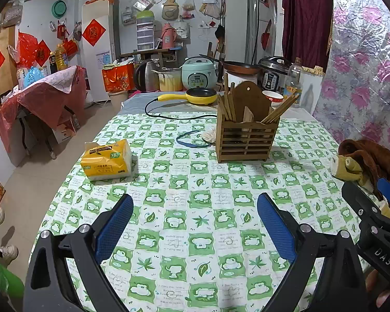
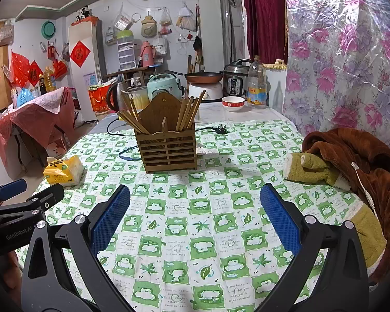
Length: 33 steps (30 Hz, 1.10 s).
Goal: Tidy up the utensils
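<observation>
A slatted wooden utensil holder stands upright mid-table on the green checked cloth. Wooden chopsticks lean in its left and right compartments. My left gripper is open and empty, low over the cloth, well in front of the holder. My right gripper is open and empty too, a little in front of the holder. Each gripper shows at the edge of the other's view, the right one and the left one.
A yellow tissue pack lies at the left. A brown and olive blanket is heaped at the right edge. A blue band, a yellow pan with black cord, a red bowl, a bottle and cookers sit behind.
</observation>
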### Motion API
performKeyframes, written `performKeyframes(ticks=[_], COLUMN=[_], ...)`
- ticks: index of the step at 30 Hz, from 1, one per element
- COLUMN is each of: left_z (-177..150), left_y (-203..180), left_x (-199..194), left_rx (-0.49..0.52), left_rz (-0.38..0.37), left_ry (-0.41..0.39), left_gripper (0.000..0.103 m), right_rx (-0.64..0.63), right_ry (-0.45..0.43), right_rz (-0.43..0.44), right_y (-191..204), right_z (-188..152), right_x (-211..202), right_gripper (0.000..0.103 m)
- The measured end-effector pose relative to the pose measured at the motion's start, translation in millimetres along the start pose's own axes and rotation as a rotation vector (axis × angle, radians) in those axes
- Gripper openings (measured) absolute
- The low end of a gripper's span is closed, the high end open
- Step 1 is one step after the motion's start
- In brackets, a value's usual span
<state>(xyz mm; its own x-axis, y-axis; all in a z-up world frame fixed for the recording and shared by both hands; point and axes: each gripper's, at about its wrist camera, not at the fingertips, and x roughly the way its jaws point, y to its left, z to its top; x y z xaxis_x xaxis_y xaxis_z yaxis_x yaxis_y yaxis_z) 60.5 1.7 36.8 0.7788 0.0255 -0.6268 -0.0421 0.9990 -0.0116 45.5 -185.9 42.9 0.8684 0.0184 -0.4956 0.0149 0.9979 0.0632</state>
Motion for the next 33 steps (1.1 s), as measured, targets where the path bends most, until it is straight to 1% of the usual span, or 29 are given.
performKeyframes(ticks=[11,16,22,28,33], left_z=[-0.2,1.3,1.3,1.1,0.8], left_y=[-2.5,-3.0,-3.8,-2.6,-1.5], left_x=[-1.3,-1.5,-1.8,0.9,0.9], left_rx=[0.005,0.005,0.011,0.002,-0.001], left_rz=[-0.014,-0.013,0.013,0.008,0.014], left_ry=[0.006,0.005,0.002,0.022,0.020], left_gripper=[0.094,0.096,0.097,0.097,0.097], right_rx=[0.000,-0.001,-0.001,0.000,0.000], right_ry=[0.002,0.004,0.005,0.008,0.010], right_rz=[0.001,0.001,0.000,0.003,0.003], right_y=[-1.3,-1.3,-1.7,-2.9,-3.1], right_z=[-2.0,-2.3,-3.3,-4.5,-5.4], right_x=[0.7,0.8,1.3,2.2,2.8], right_gripper=[0.097,0.097,0.097,0.097,0.097])
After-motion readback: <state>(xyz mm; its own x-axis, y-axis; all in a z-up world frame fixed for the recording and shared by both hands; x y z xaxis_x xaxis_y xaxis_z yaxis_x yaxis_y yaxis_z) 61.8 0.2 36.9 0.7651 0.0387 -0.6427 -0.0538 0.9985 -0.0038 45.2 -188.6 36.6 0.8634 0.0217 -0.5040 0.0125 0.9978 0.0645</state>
